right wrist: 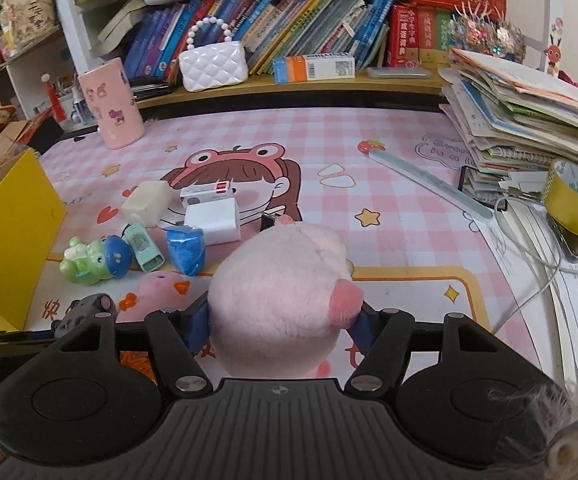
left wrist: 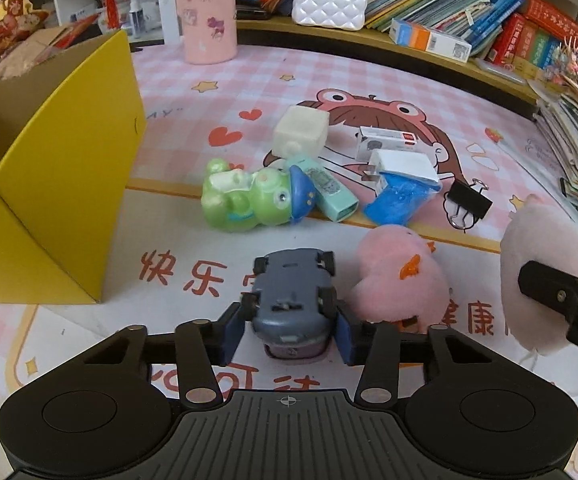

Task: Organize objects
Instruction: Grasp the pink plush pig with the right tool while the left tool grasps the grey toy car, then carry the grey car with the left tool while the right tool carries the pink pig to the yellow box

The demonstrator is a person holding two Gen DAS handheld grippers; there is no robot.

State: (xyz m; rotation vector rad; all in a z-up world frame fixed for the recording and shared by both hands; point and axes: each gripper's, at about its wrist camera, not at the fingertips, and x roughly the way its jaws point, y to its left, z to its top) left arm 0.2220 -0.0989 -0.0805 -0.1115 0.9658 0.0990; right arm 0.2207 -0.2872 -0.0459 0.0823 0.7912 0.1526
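Note:
An upturned grey-blue toy car (left wrist: 291, 292) lies on the pink cartoon desk mat (left wrist: 329, 76), and the blue pads of my left gripper (left wrist: 289, 334) press on its two sides. My right gripper (right wrist: 283, 320) is shut on a big pink plush pig (right wrist: 277, 288), which hides its fingertips. That same plush pig (left wrist: 549, 240) and a black finger of the right gripper (left wrist: 561, 296) show at the right edge of the left wrist view. A small pink plush chick (left wrist: 397, 280) sits on the mat between the two grippers.
An open yellow box (left wrist: 49, 184) stands at the left. Mid-mat lie a green frog figure (left wrist: 241, 200), teal device (left wrist: 329, 192), blue packet (left wrist: 401, 196), white charger (left wrist: 405, 164), cream cube (left wrist: 301, 130) and binder clip (left wrist: 469, 200). Stacked books (right wrist: 529, 112), a tape roll (right wrist: 577, 196) and a ruler (right wrist: 429, 180) crowd the right.

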